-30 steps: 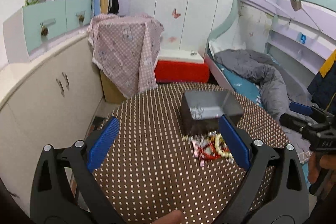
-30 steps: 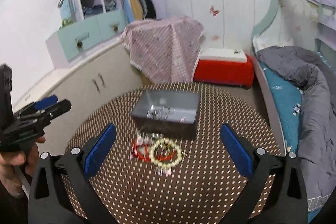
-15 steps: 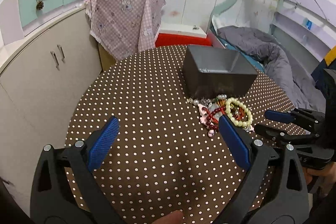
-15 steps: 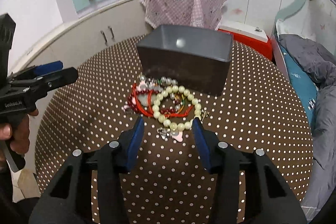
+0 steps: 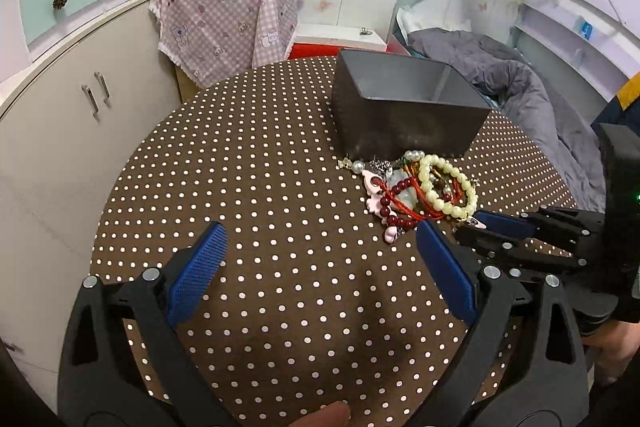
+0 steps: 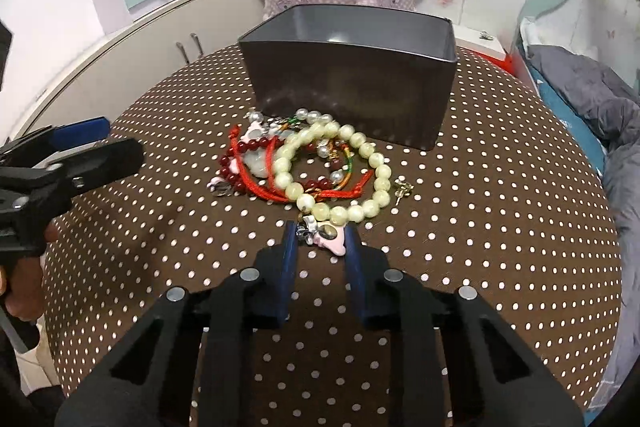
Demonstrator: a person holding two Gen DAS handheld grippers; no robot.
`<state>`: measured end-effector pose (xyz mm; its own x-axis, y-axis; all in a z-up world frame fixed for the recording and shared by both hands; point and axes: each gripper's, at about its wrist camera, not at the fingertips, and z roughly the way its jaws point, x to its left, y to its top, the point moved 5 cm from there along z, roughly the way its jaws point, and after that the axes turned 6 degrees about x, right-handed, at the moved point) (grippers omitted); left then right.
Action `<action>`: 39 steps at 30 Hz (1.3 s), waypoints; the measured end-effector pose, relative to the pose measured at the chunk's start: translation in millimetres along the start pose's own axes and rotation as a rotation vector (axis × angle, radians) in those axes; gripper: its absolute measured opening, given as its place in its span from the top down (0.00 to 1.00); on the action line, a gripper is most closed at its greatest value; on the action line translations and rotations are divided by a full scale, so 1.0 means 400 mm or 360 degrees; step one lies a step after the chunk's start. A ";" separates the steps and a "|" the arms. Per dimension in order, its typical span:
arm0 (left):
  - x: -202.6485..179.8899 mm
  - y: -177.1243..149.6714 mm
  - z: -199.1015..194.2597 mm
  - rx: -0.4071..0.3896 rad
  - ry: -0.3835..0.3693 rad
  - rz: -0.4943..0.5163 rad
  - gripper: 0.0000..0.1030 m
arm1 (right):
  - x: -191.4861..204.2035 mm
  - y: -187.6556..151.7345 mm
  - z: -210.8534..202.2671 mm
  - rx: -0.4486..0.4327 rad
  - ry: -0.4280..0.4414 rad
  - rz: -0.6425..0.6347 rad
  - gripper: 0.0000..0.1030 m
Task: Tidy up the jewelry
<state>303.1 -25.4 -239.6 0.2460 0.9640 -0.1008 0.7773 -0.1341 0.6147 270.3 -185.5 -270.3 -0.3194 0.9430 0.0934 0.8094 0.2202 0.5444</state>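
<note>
both tongs are hanging over the dotted tabletop (image 5: 260, 187). right tongs (image 6: 320, 239) are narrowing, their jaws having just been closing around a pink charm (image 6: 330, 235) lying between the pads at twelve o'clock; whether the pads are pressing it yet i am not able to tell. the charm is trailing off the pale bead bracelet (image 6: 340, 171), its long axis running across my jaws. the jewelry pile (image 5: 416, 187) is sitting just before the gray box (image 5: 404, 107). left tongs (image 5: 320, 239) are gaping wide, holding nothing, with the pile at one o'clock. both hands are pitching steeply downward; my right is nearer.
</note>
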 end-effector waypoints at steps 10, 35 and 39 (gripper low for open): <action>-0.047 -0.013 0.059 0.0094 0.0012 0.0103 0.09 | -0.053 -0.033 -0.072 -0.0051 0.0094 0.0134 0.79; -0.065 0.020 0.132 0.0144 -0.0058 0.0184 0.57 | -0.074 -0.018 -0.059 -0.0031 0.0138 0.0207 0.79; -0.069 0.020 0.127 0.0148 -0.0136 0.0224 0.89 | -0.073 -0.016 -0.068 -0.0046 0.0139 0.0208 0.79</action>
<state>331.9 -64.9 -271.8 0.4013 0.9118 -0.0870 0.7808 -0.2909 0.5529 260.9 -221.5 -253.8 -0.2548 0.9376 0.2365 0.8328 0.0885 0.5465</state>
